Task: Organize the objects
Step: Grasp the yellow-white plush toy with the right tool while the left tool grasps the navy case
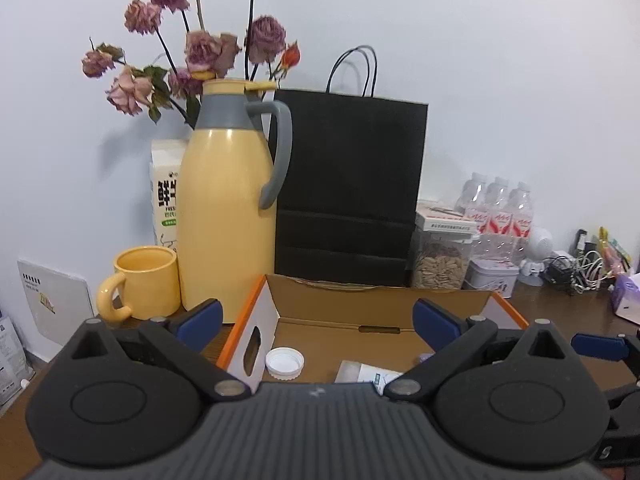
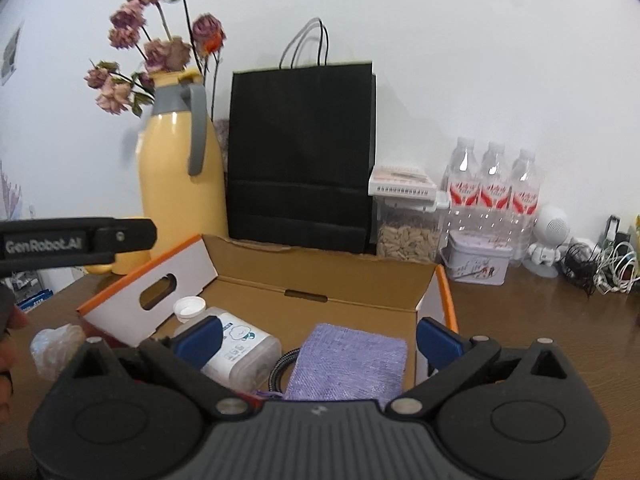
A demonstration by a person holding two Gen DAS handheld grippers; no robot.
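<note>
Cardboard box (image 2: 320,276) under both grippers, left gripper (image 1: 318,318) & right gripper (image 2: 318,338) spread wide, empty.

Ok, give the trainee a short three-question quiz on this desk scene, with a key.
1. True or false: the purple cloth pouch lies inside the cardboard box.
2. What stands directly left of the black paper bag? A) yellow thermos jug B) water bottles C) tin box
3. Fill in: the clear bottle in the box has a ____ cap.

Key: 1 true; 2 A; 3 white.
</note>
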